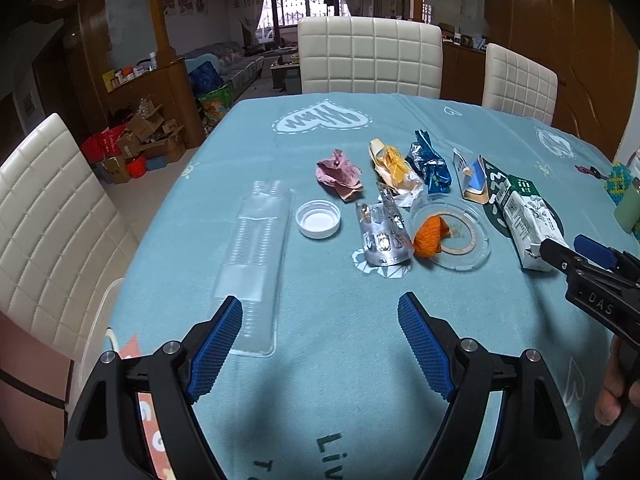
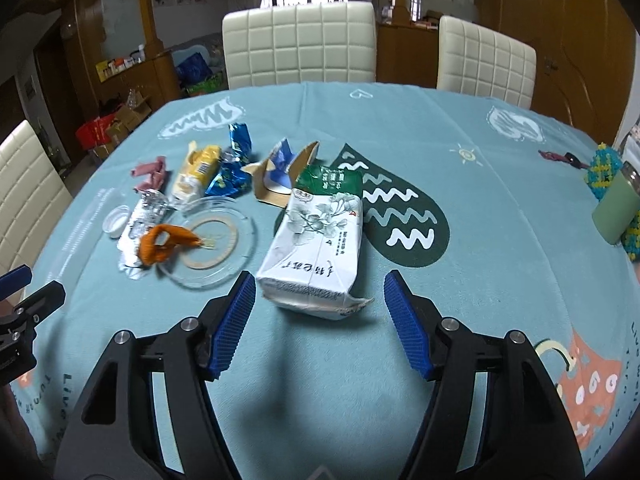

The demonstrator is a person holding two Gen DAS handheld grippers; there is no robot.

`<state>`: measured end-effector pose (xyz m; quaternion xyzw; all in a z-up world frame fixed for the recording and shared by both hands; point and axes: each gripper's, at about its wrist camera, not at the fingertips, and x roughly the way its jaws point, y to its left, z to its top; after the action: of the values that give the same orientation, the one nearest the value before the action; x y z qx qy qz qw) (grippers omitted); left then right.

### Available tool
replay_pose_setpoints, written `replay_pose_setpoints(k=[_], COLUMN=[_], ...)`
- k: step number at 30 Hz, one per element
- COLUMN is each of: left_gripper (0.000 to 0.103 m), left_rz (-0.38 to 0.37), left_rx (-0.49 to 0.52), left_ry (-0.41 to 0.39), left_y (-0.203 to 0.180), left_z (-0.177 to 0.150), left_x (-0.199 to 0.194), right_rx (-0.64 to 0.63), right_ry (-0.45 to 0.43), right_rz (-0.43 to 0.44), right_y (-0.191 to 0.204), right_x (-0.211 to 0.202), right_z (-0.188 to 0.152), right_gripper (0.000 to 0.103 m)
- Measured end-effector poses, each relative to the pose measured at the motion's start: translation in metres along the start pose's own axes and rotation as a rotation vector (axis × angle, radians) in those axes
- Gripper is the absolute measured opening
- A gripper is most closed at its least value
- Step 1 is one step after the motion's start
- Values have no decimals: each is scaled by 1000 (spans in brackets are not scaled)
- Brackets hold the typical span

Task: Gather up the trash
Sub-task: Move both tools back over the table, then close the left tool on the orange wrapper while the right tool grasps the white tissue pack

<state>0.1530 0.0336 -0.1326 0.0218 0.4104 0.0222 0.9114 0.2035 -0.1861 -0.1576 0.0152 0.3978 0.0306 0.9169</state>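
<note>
Trash lies across the blue tablecloth. A white and green carton (image 2: 316,240) lies on its side just ahead of my open right gripper (image 2: 320,320); it also shows in the left wrist view (image 1: 528,220). An orange peel (image 1: 430,236) sits in a clear glass dish (image 1: 452,232). Beside it lie a foil blister pack (image 1: 384,236), a white cap (image 1: 318,219), a pink wrapper (image 1: 340,174), a yellow wrapper (image 1: 394,168), a blue wrapper (image 1: 430,164) and a torn cardboard box (image 1: 474,178). A clear plastic tray (image 1: 256,256) lies ahead of my open, empty left gripper (image 1: 320,340).
White padded chairs (image 1: 370,56) stand around the table (image 1: 320,128). A green cup (image 2: 614,212) and a knitted blue-yellow thing (image 2: 604,172) sit at the far right edge. Boxes and a red bag (image 1: 132,144) clutter the floor on the left.
</note>
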Motion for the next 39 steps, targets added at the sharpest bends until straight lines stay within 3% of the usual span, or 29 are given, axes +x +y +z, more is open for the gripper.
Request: replay_pose_setpoints(k=[7, 11, 22, 31, 35, 39], left_gripper=[78, 78, 78, 78, 78, 77], left_rz=[-23, -29, -31, -20, -13, -57], left_rx=[-4, 20, -13, -34, -21, 78], left_ry=[48, 37, 65, 61, -23, -86], left_y=[-6, -16, -30, -22, -26, -53], left_z=[11, 25, 51, 52, 54, 52], left_x=[18, 23, 65, 71, 52, 39], right_rx=[-17, -10, 11, 2, 4, 1], right_ry=[-3, 17, 2, 3, 3, 4], right_rz=[1, 16, 49, 71, 74, 77], right_y=[3, 3, -5, 1, 0, 0], right_x=[19, 29, 31, 32, 32, 32], right_z=[7, 8, 8, 7, 7, 7], right_gripper=[68, 59, 58, 58, 58, 58])
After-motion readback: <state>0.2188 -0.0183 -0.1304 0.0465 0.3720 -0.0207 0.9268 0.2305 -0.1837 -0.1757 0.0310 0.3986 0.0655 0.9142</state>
